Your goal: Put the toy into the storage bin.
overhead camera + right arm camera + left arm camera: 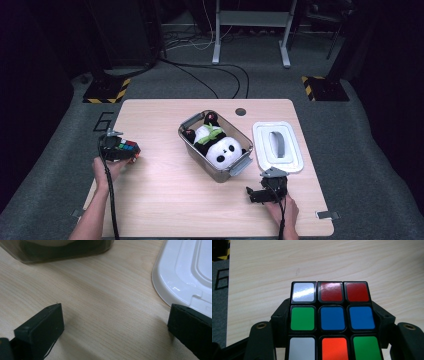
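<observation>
**Gripping a puzzle cube at the counter's left edge**

Clamping from both sides, the left gripper [131,150] holds a puzzle cube [127,147] near the left edge of the pale wooden counter [165,195]. In the left gripper view the puzzle cube [330,320] sits squarely between the two black jaws, one pressing each side. Its facing side shows a white and two red stickers in the far row, green and two blue in the middle row, and white, orange and green in the near row. The person's left hand [107,167] holds that gripper from below in the high view, with a black cable trailing back along the forearm.

The right gripper [251,194] rests low near the counter's front right, its jaws standing wide apart with nothing between them. In the right gripper view, bare wood lies between the two black jaws of the right gripper [115,325].

A clear plastic bin [191,145] stands at the middle of the counter, turned at an angle, well apart from the cube. A panda plush toy [220,145] lies inside it, white head toward the near corner. A white lid [295,150] with a grey handle lies flat just to the right of the bin, beyond the right gripper. The edge of the white lid [175,272] is close to that gripper's right-hand jaw, and the bin's dark bottom edge [62,252] is farther ahead.
</observation>
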